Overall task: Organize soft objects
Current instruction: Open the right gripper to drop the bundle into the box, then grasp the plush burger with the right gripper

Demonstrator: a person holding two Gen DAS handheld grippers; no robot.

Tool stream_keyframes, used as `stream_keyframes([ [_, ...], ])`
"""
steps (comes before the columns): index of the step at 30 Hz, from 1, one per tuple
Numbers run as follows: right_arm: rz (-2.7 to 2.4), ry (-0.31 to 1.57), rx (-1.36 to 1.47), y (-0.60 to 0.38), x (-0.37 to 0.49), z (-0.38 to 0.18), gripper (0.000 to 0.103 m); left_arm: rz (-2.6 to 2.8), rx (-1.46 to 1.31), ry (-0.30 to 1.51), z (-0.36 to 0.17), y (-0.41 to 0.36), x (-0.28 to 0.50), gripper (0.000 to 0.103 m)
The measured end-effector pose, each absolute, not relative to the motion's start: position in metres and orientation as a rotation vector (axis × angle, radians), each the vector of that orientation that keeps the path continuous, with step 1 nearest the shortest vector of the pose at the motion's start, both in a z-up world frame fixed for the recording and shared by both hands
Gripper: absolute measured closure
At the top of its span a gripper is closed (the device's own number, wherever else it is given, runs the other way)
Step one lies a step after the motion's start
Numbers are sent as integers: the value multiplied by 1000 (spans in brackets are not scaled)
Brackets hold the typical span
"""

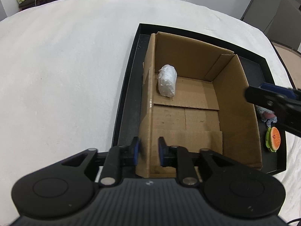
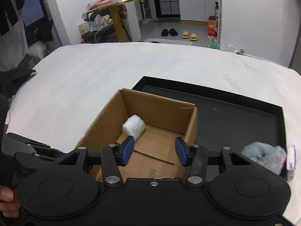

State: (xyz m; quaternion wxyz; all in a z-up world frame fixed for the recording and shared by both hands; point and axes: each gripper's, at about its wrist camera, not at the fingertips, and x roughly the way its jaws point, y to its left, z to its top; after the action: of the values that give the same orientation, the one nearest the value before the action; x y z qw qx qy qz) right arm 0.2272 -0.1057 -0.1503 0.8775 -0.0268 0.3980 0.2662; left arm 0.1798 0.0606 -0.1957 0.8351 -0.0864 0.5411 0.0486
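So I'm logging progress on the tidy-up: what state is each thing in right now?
cardboard box: open-topped, standing in the tray
white bundle: inside the box, far left corner
black tray: on the white surface
burger toy: in the tray, outside the box
left gripper: open, straddling the box wall
right gripper: open, empty

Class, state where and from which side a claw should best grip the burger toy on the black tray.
Likely from above, pinching the burger toy across its flat bun faces: it seems to stand on edge in the tray's narrow strip beside the box, so side approaches look cramped.
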Motion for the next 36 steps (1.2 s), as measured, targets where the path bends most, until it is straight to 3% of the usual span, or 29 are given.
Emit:
stream_keyframes([
  [5, 516, 835, -12, -133, 226, -147, 54, 117, -196, 1131, -193, 55, 181, 31],
  [7, 496, 836, 1, -144, 226, -147, 54, 127, -186, 1120, -191, 50, 181, 28],
  [17, 392, 877, 67, -201, 219, -170, 41, 150, -164, 1106, -190, 36, 186, 26],
  [36, 316, 950, 110, -262, 209, -222, 39, 212, -87, 1087, -192, 10, 194, 22],
])
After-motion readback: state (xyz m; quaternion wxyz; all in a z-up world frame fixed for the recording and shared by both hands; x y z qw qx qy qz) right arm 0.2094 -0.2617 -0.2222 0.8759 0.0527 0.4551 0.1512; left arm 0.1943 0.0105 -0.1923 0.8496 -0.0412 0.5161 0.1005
